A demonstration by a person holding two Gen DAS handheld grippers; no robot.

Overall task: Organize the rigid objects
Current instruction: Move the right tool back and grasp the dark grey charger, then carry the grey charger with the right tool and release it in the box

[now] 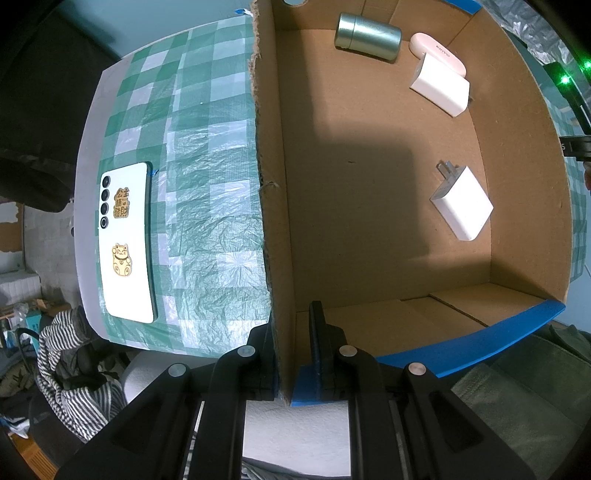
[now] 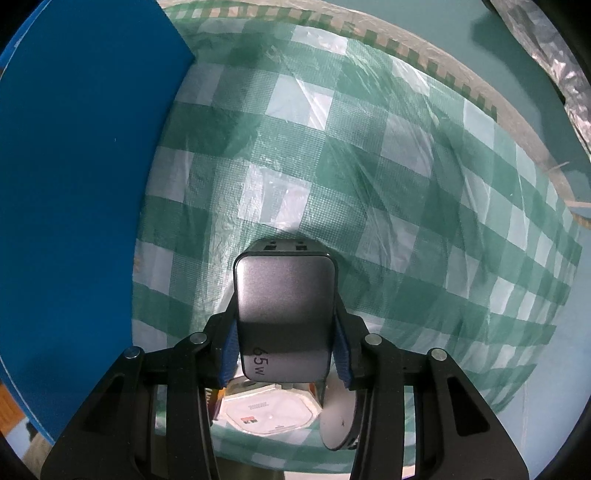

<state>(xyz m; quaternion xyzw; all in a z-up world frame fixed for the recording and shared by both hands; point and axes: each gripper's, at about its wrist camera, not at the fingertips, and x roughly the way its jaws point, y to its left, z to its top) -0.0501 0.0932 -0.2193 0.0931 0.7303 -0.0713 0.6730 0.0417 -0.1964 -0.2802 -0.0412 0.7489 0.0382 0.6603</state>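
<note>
**Visitor:** What have you got in the right tongs?

**Me:** A dark grey, rounded-corner charger block [image 2: 286, 317] marked 65W. My right gripper [image 2: 284, 349] is pinching it by its two long sides, blue pads flat against them. It sits over the green-and-white checked plastic tablecloth [image 2: 369, 166], just right of the blue outer wall of the cardboard box [image 2: 74, 184].

**Visitor:** And the left?

**Me:** My left gripper [image 1: 291, 354] is pressed together on the box's near-left wall [image 1: 269, 184], steadying it. Inside lie a white two-pin wall plug [image 1: 463, 203], a second white adapter [image 1: 441, 85] leaning on a pale pink oval case [image 1: 443, 51], and a green metal tin [image 1: 367, 35] on its side at the far end.

**Visitor:** So how do you finish well?

**Me:** I'd judge the block must clear the wall's top edge, then go down onto the bare cardboard floor in the middle, apart from the plugs. The grip looks low on the block, so I'd keep it level and spread the tongs only once it rests. The white phone with gold cat stickers [image 1: 127, 243], left of the box, waits its turn.
</note>
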